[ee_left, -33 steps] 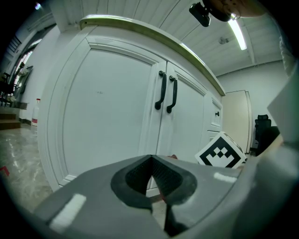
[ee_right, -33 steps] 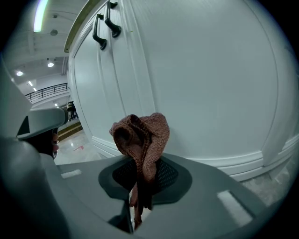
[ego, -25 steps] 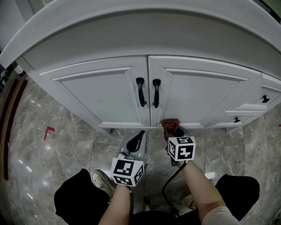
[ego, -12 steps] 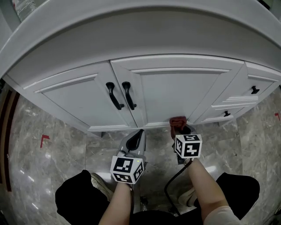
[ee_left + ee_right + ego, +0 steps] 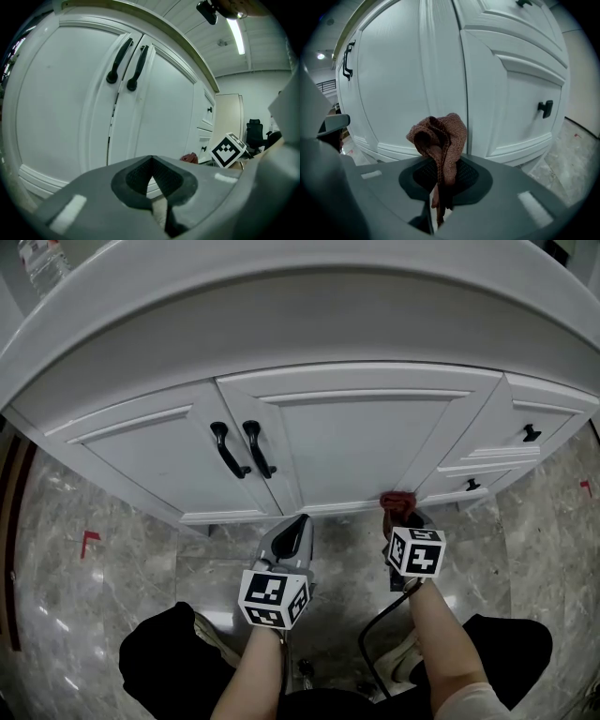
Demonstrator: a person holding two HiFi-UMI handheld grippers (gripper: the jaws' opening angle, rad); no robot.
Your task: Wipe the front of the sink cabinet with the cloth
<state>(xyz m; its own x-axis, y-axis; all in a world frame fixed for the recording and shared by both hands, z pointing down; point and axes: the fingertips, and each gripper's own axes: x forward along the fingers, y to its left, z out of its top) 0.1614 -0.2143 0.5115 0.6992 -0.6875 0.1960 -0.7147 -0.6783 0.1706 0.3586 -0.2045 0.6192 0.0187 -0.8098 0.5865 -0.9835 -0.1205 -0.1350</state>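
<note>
Rust-red knitted cloth (image 5: pixel 440 136) is clamped in the right hand-held gripper (image 5: pixel 439 187), whose jaws are closed on its lower part. Its bunched top stands up above the pads. In the head view the cloth (image 5: pixel 397 502) sits at the bottom edge of the white sink cabinet (image 5: pixel 356 442), at the upright strip between the right door and the drawer stack. Whether it actually presses on the paint cannot be told. The left hand-held gripper (image 5: pixel 151 185) has its jaws together with nothing between them. It points at the lower rail below the two doors, a little apart from it and to the left of the right hand-held gripper (image 5: pixel 401 521). Two black door handles (image 5: pixel 239 449) hang side by side at the door seam, and two small black drawer pulls (image 5: pixel 531 434) show at the right. The grey marble floor (image 5: pixel 112 568) carries a red tape mark (image 5: pixel 89 540) at the left.
</note>
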